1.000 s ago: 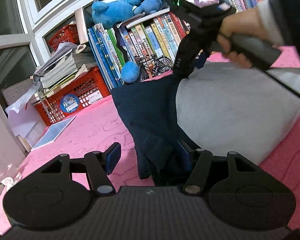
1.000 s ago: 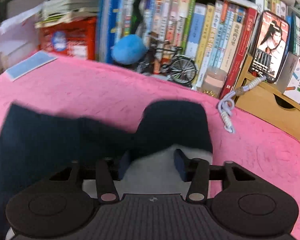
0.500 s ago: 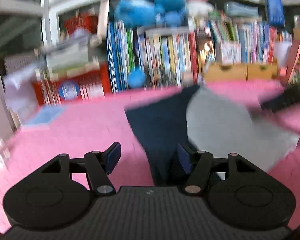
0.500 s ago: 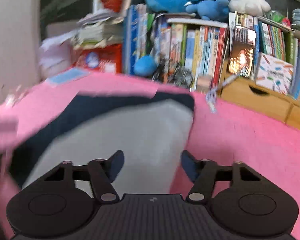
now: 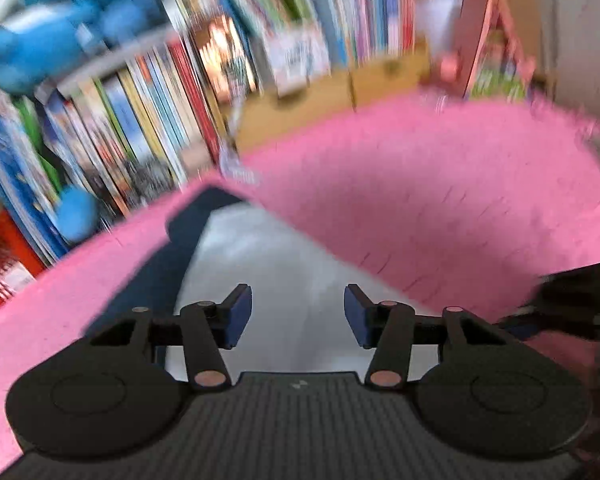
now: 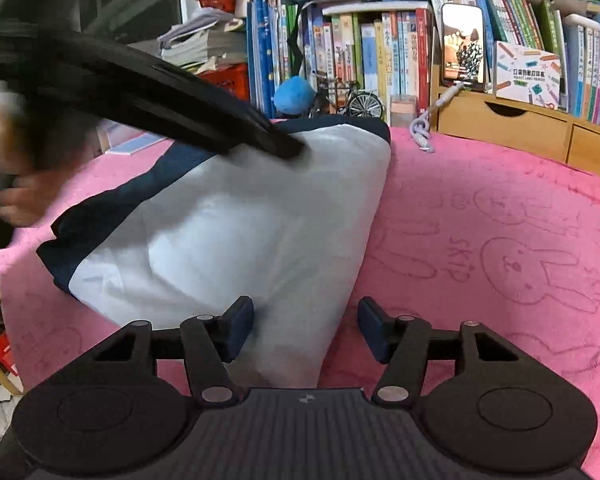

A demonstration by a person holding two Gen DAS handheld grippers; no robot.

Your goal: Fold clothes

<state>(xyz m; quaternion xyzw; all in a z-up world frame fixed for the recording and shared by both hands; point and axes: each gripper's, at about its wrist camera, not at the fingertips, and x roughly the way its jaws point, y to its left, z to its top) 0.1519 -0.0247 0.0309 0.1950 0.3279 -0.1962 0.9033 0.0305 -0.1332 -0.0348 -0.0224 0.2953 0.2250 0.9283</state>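
Now both grippers, left gripper [image 5: 298, 316] closing, right gripper [image 6: 306, 328] opening, empty above garment [image 6: 236, 232].

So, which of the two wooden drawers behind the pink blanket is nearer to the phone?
The left wooden drawer, the wider one with the curved notch. The phone stands right above its left end; the right drawer is cut by the picture's edge.

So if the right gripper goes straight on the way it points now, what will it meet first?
Most likely the shirt: its grey edge lies between and just ahead of the right gripper, whose jaws are opening, nothing pinched. Beyond it is the pink blanket. Depth is hard to judge.
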